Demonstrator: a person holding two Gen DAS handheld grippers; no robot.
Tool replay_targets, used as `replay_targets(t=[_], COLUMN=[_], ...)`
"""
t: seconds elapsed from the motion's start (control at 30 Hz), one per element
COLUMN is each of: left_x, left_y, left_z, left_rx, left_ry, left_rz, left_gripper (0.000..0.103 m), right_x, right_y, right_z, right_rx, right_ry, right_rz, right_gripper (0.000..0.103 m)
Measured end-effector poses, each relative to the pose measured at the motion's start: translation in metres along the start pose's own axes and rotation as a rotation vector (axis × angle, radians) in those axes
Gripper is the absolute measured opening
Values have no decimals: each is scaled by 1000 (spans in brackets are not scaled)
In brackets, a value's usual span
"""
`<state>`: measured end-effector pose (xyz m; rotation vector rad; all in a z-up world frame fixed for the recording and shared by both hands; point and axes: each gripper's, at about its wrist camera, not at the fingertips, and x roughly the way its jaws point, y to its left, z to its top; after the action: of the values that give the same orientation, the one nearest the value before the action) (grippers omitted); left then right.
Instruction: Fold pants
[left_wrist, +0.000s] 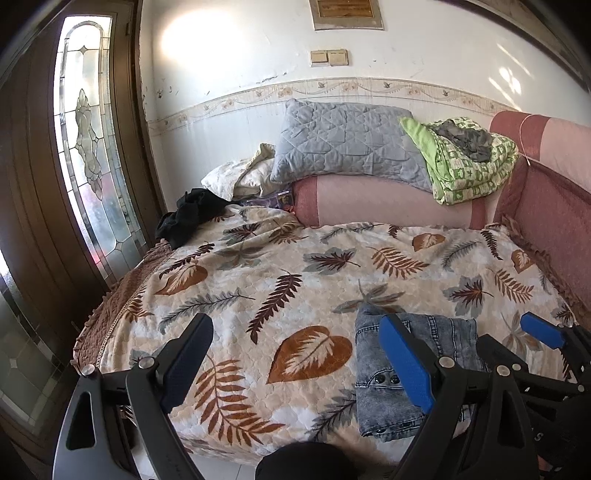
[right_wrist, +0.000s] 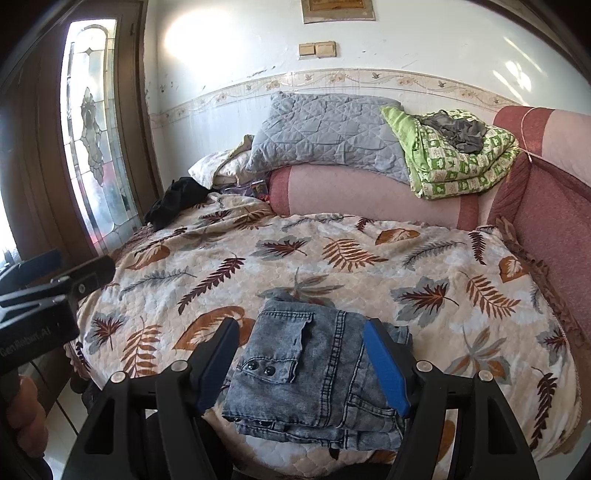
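Our right gripper (right_wrist: 303, 363) is spread wide, the folded pants (right_wrist: 314, 373) lying between its fingers near the leaf-print bedspread's (right_wrist: 369, 258) front edge. Our left gripper (left_wrist: 295, 365), also spread, hovers just left of them.

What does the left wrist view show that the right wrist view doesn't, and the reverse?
Only the left wrist view shows the right hand-held gripper, open, right of the folded grey-blue denim pants. Only the right wrist view shows the whole pants bundle with its snap-button pocket flap, and the person's left hand. Both show the leaf-print bedspread, the grey quilted pillow and the green patterned blanket.
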<state>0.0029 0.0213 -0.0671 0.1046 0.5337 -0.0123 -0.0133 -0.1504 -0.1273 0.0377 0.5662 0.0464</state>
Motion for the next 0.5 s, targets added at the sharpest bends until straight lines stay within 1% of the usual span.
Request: replay_targets(t=[0.2, 0.5], left_x=[2, 1], left_y=[0, -2], left_z=[-3, -2], left_rx=[11, 13], left_ry=[22, 30], left_rz=[-2, -9], left_gripper=[92, 92], right_x=[1, 1], right_y=[3, 3], right_z=[-4, -5], right_rx=[-6, -11], right_ry=[1, 4], right_rz=[3, 11], right_gripper=[73, 73])
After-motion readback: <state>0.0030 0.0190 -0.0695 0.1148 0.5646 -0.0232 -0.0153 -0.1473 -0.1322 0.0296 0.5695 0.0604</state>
